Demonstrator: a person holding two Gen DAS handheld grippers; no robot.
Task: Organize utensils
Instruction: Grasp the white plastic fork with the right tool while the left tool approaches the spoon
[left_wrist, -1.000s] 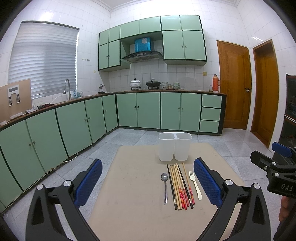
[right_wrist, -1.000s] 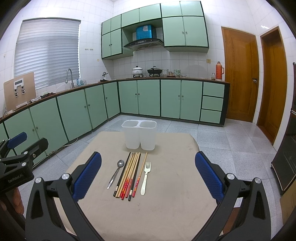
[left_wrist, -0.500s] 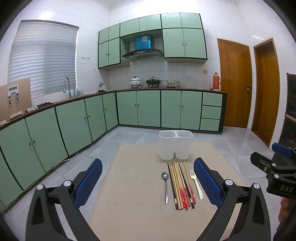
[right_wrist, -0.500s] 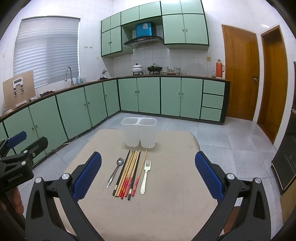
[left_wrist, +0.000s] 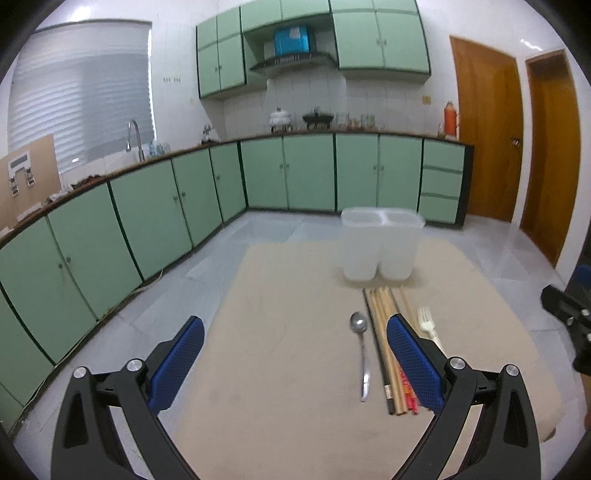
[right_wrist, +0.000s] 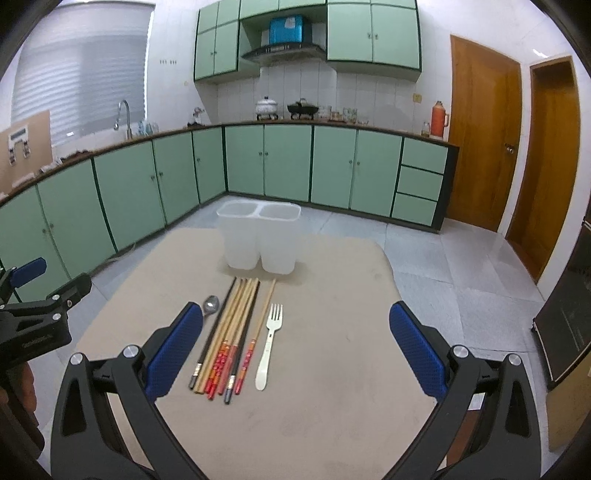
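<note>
A translucent white two-compartment holder (left_wrist: 380, 247) (right_wrist: 258, 236) stands upright at the far side of a beige table (left_wrist: 280, 369) (right_wrist: 332, 369). In front of it lie a metal spoon (left_wrist: 361, 350) (right_wrist: 211, 306), several chopsticks (left_wrist: 384, 332) (right_wrist: 232, 328) side by side, and a white fork (left_wrist: 427, 325) (right_wrist: 271, 339). My left gripper (left_wrist: 295, 358) hovers open above the table, left of the spoon, its right pad covering part of the chopsticks. My right gripper (right_wrist: 295, 350) is open over the fork and chopsticks. Neither holds anything.
Green floor cabinets (right_wrist: 288, 166) with a sink and stove line the left and back walls. Two wooden doors (right_wrist: 484, 147) are on the right. Grey tiled floor (right_wrist: 461, 266) surrounds the table. A dark cabinet (right_wrist: 569, 325) stands at right.
Both grippers have moved forward and down toward the utensils. The left one has shifted so its right pad now overlaps the chopsticks. The utensils have not moved.
</note>
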